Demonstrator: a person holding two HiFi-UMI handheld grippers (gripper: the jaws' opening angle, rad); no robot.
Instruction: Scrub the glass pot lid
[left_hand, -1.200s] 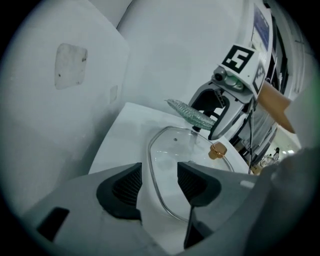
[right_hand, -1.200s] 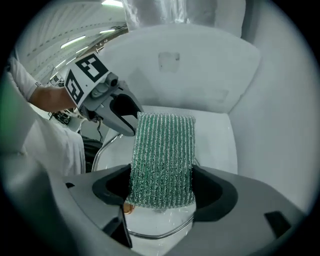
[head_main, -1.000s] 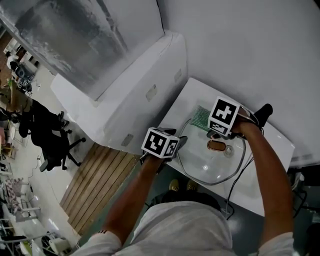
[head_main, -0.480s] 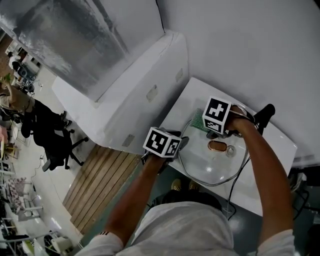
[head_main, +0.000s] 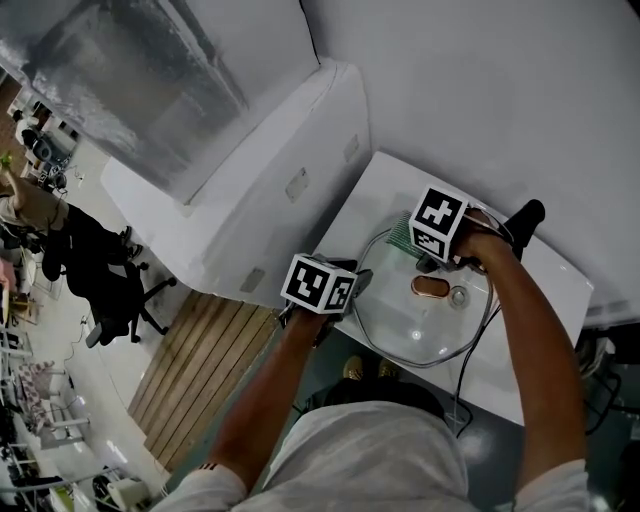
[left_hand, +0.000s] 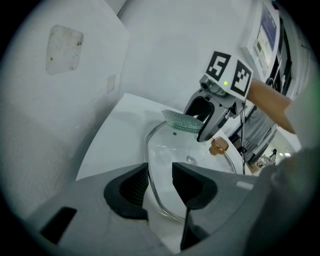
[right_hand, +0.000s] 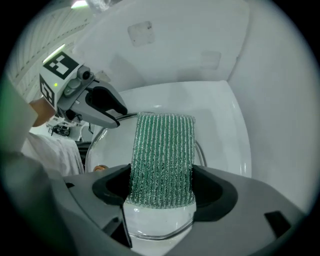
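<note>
Left side first: the left gripper (left_hand: 160, 184) is angled down at the near rim of the glass pot lid (left_hand: 175, 148). Its jaws have just been closing. The rim runs through the gap between the pads, but the pads are apart and not clamped on it yet. It looks like the bracing step, steadying the lid before the scrub starts.

Ahead of those jaws the lid lies flat on the white table (left_hand: 115, 130), dome up, with its copper-coloured knob (left_hand: 218, 145) further in and to the right.

Over to the right gripper (right_hand: 161, 192): it points straight down over the lid's far side and is pinching a green scrub pad (right_hand: 162, 150). The pad's free end sticks out ahead of the jaws, above the glass.

Next call, I'd say: finish the pinch on the rim, then press the pad down and sweep it around the knob.

Room is tight. The table edge runs just left of the left gripper, and walls close in past the right gripper. Strokes probably want to stay short and over the glass.
</note>
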